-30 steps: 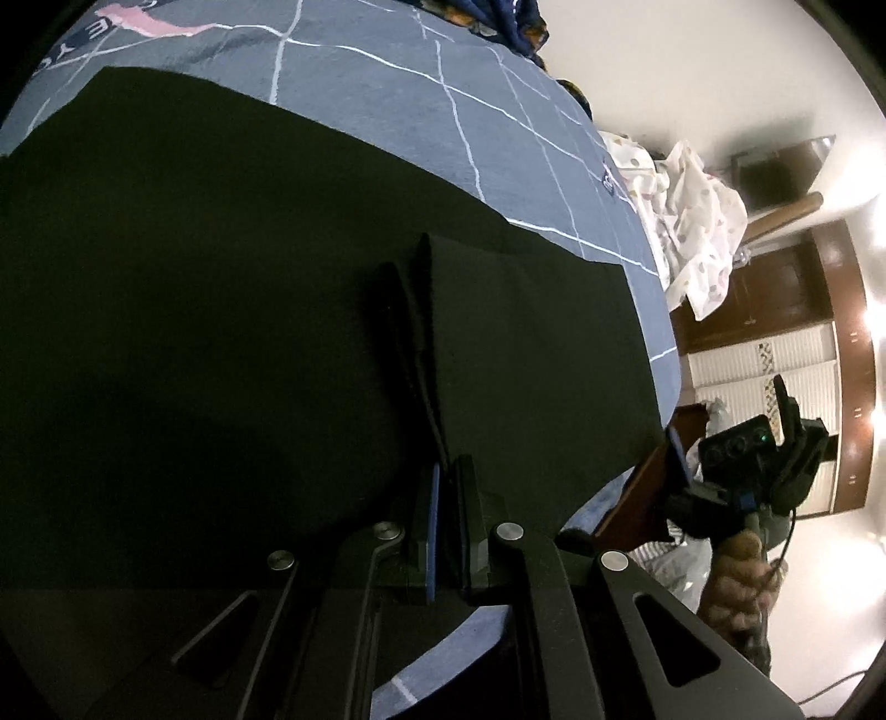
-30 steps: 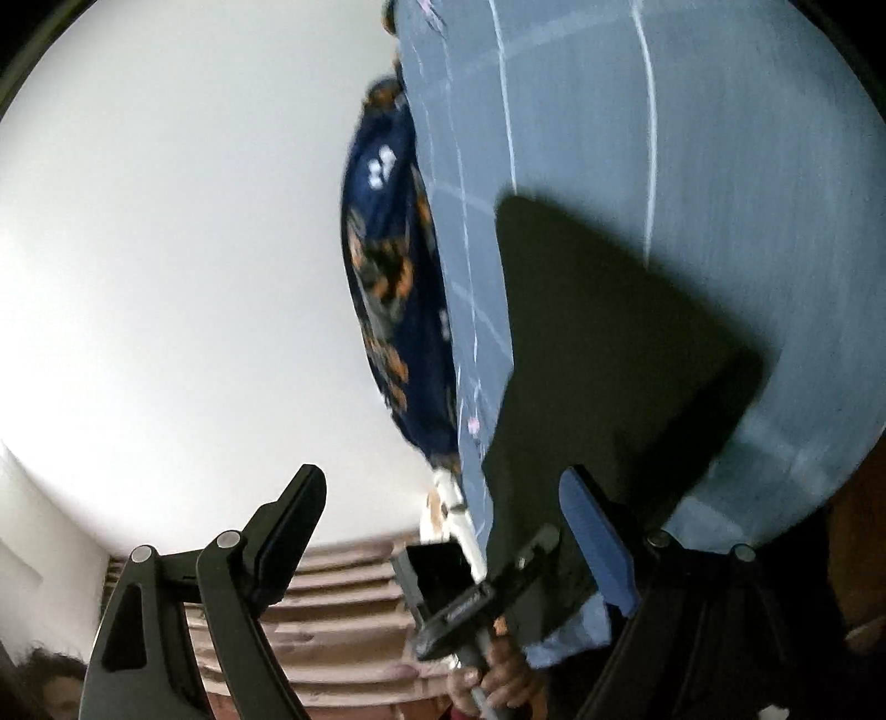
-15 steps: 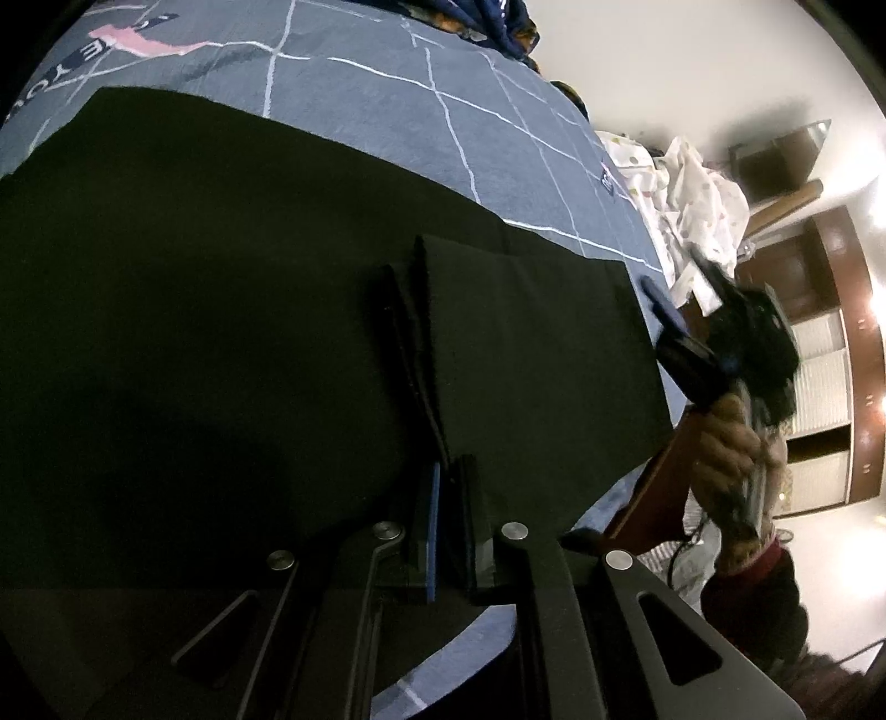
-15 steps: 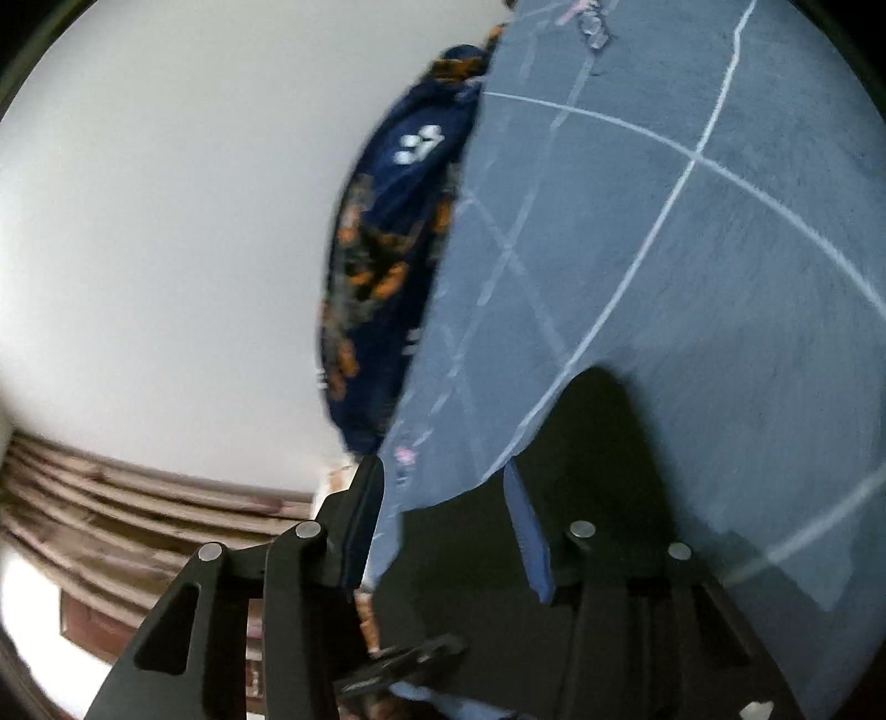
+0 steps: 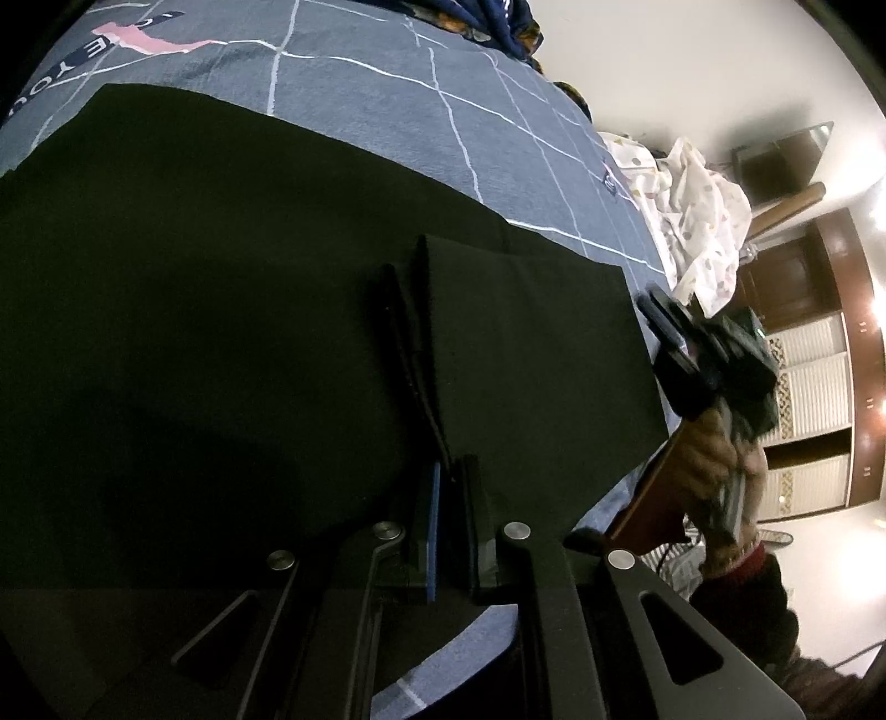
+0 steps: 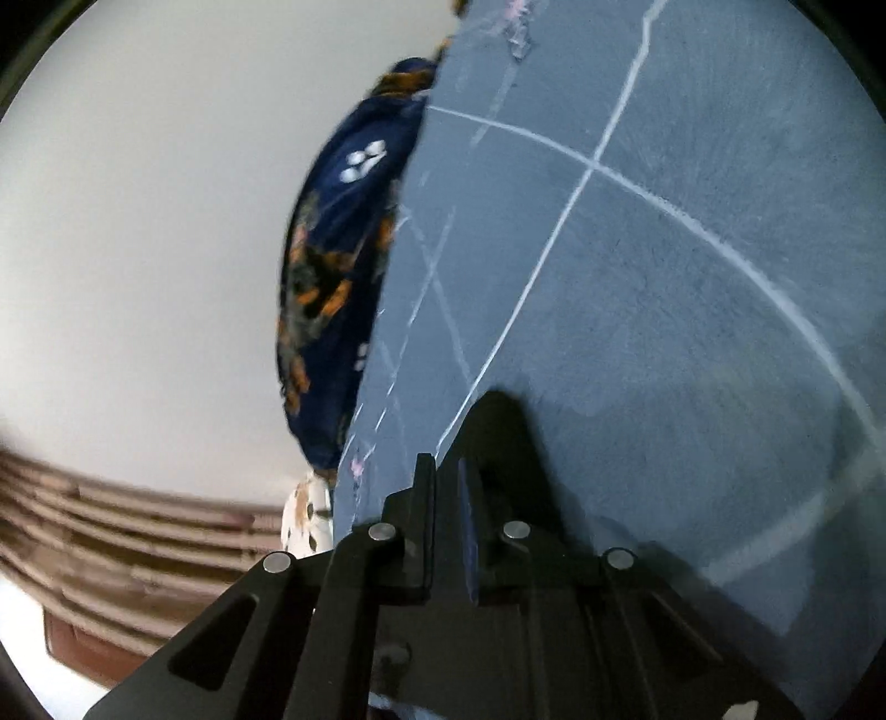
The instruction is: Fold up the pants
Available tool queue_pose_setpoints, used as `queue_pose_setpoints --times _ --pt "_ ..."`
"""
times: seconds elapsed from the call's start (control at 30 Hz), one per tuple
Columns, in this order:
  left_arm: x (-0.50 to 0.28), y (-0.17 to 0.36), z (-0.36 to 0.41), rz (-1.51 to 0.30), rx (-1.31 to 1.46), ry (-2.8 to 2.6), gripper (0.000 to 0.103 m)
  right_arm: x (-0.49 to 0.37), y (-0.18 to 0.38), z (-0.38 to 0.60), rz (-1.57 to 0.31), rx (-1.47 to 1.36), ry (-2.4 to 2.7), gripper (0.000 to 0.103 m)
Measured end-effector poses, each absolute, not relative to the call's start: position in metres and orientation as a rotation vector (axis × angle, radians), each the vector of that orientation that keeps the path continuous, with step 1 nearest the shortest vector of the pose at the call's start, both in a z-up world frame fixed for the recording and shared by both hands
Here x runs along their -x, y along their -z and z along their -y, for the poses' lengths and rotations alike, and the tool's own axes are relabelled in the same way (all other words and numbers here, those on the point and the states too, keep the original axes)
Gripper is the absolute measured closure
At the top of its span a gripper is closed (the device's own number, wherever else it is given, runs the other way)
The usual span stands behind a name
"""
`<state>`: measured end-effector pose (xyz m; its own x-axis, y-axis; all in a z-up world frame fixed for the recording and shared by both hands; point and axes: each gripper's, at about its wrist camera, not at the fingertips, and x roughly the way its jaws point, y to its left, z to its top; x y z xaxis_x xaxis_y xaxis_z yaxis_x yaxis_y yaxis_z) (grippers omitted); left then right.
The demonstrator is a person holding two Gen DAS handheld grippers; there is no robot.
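Observation:
Black pants (image 5: 221,332) lie spread on a blue-grey checked bedspread (image 5: 387,99). One part (image 5: 526,343) is folded over on the right. My left gripper (image 5: 449,482) is shut on a raised ridge of the cloth near the bed's near edge. In the left wrist view, my right gripper (image 5: 662,332) sits at the right edge of the folded part, carried by a hand (image 5: 720,454). In the right wrist view, the right gripper (image 6: 446,476) has its jaws closing to a narrow gap. A corner of the pants (image 6: 498,421) is caught between them.
A navy patterned cloth (image 6: 332,249) lies bunched at the far end of the bed (image 5: 498,22). A white dotted cloth (image 5: 698,221) is heaped at the bed's right side. Wooden cupboards (image 5: 819,360) stand beyond. The bed edge runs close under both grippers.
The right gripper came in from beyond the bed's edge to the pants' right edge, rolled, and its jaws went from wide apart to nearly together on the cloth. The left gripper stayed put.

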<state>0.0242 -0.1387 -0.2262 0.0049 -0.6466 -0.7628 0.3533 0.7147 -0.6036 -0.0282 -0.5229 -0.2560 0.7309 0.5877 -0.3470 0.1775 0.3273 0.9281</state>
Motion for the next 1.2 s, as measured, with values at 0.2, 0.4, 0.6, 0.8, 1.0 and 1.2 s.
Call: queue_pose_setpoints --times 0.2,0.4,0.6,0.8,1.0,1.2 --pt "-0.023 0.226 0.14 -1.346 0.262 0.797 0.093 0.082 0.24 0.495 -0.873 -0.984 -0.283 0.092" --pt "-0.021 0.225 0.14 -1.342 0.264 0.79 0.093 0.104 0.26 0.49 -0.901 -0.941 -0.229 0.103" --pt "-0.015 0.221 0.143 -1.295 0.217 0.804 0.093 0.109 0.26 0.486 -0.862 -0.882 -0.227 0.103" --pt "0.001 0.2 0.144 -1.181 0.046 0.801 0.092 0.1 0.251 0.476 -0.893 -0.827 -0.186 0.103" --pt "0.001 0.171 0.094 -1.07 0.018 0.725 0.092 0.092 0.241 0.469 -0.987 -0.793 -0.105 0.103" --pt "-0.01 0.148 -0.016 -1.019 0.022 0.56 0.085 0.087 0.19 0.421 -0.985 -0.456 -0.003 0.081"
